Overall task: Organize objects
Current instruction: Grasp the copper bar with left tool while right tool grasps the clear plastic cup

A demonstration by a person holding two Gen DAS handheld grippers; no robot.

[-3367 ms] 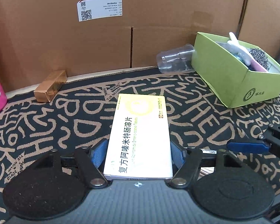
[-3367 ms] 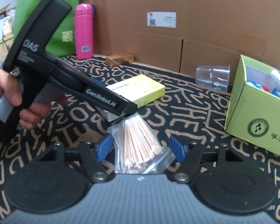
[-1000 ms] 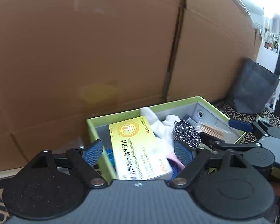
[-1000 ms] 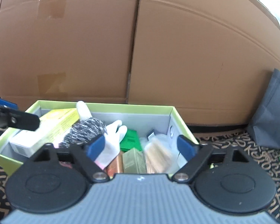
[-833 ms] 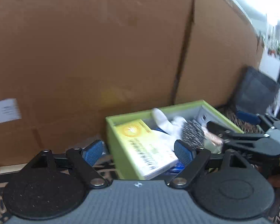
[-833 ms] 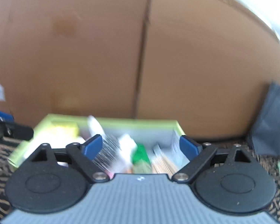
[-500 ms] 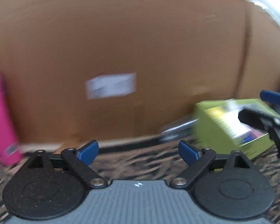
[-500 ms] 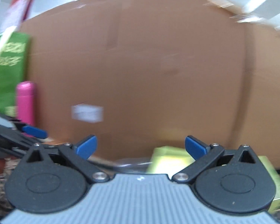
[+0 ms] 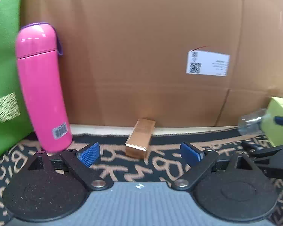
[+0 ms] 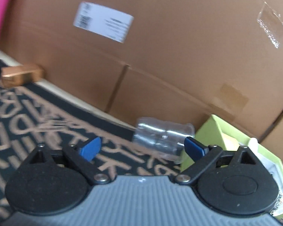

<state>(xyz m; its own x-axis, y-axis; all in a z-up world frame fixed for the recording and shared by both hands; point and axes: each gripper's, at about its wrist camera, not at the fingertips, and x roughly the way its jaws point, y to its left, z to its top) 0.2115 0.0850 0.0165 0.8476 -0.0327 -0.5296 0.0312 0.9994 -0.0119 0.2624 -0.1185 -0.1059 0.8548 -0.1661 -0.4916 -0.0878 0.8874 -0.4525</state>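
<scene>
The small gold box [image 9: 140,139] lies on the patterned mat [image 9: 160,167] at the foot of the cardboard wall [image 9: 141,56], one short end facing the camera and its long axis running away toward the wall, leaning slightly to the right. It sits straight ahead of the left tool [image 9: 139,153], centred between the two blue pads and a little beyond them, so this hand looks the nearer one for picking it up. That tool's jaws have just been opening and stand spread wide with nothing between them.

The clear plastic cup [image 10: 163,136] lies on its side just left of the green box [image 10: 235,146], touching or almost touching it, directly ahead of the right tool [image 10: 144,147]. Its long axis runs across the jaws. The right tool's jaws have just eased in slightly yet are spread, gripping nothing.

A pink bottle [image 9: 41,86] stands upright to the left of the gold box, against a green bag [image 9: 3,66].
</scene>
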